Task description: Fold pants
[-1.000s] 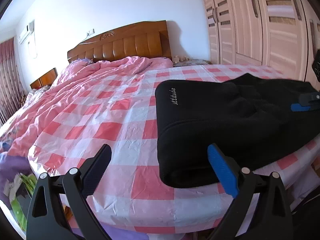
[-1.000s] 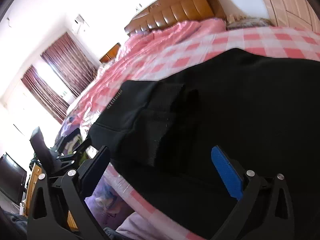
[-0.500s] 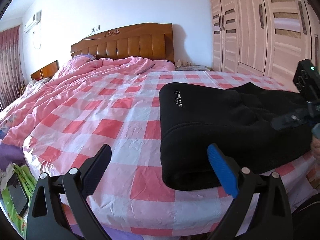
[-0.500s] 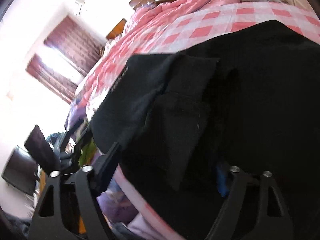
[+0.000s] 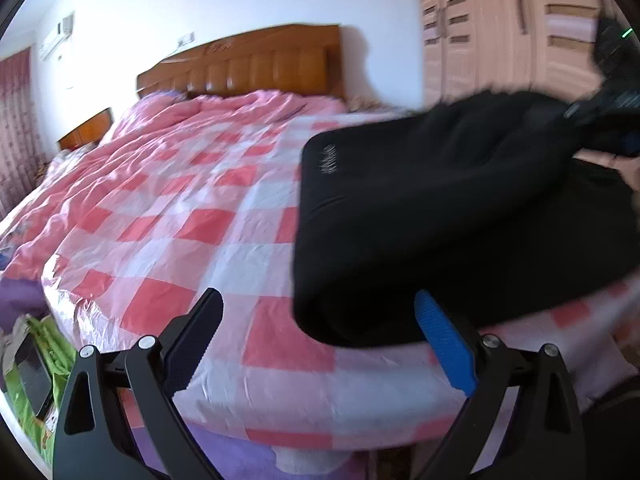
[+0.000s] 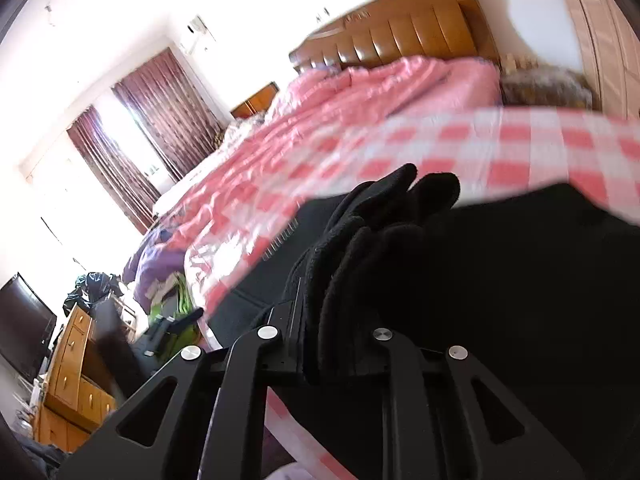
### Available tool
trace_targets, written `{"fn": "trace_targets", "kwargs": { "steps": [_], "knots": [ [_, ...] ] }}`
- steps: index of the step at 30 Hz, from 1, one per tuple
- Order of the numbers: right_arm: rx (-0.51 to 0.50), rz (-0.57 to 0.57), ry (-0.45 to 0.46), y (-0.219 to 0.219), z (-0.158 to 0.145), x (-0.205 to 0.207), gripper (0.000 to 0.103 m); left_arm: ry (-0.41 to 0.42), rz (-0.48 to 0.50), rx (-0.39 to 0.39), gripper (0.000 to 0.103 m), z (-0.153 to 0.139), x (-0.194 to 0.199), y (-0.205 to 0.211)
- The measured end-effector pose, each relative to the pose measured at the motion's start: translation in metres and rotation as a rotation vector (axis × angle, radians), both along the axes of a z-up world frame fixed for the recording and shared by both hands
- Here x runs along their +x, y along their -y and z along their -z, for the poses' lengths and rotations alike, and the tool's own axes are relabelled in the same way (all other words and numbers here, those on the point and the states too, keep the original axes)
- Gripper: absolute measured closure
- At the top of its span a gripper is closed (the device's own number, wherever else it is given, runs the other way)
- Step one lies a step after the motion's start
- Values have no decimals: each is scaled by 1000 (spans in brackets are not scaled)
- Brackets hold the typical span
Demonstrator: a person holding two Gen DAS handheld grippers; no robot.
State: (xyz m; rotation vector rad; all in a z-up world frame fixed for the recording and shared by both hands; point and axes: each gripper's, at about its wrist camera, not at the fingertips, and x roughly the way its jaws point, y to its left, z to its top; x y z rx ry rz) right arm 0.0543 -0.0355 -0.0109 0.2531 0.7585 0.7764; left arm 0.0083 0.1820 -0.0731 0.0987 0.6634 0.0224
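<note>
Black fleece pants (image 5: 440, 216) lie folded on the pink checked bedcover (image 5: 208, 216), near the bed's front right corner. My left gripper (image 5: 320, 332) is open and empty, just short of the pants' near fold at the bed edge. My right gripper (image 6: 332, 320) is shut on a bunched edge of the pants (image 6: 360, 248) and holds it lifted above the rest of the cloth. In the left wrist view the right gripper (image 5: 616, 120) shows at the far right, with the upper layer of the pants raised toward it.
A wooden headboard (image 5: 248, 68) stands at the far end of the bed. A wardrobe (image 5: 500, 32) stands along the right. Bags and clutter (image 5: 32, 360) lie on the floor at the left, with a wooden dresser (image 6: 76, 376) beyond.
My right gripper closed on the pants' edge and lifted it up off the bed. My left gripper stayed open at the bed's front edge.
</note>
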Motion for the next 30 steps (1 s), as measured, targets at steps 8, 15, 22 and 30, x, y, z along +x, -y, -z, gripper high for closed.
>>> {"fn": "trace_targets", "kwargs": {
  "steps": [8, 15, 22, 30],
  "knots": [
    [-9, 69, 117, 34, -17, -24, 88, -2, -89, 36, 5, 3, 20, -9],
    [-5, 132, -81, 71, 82, -20, 88, -27, -90, 46, 5, 6, 20, -1],
    [-14, 136, -15, 72, 60, -27, 88, -35, -92, 110, 6, 0, 20, 9],
    [-20, 168, -65, 88, 81, -24, 87, -65, -85, 121, 5, 5, 23, 13]
  ]
}}
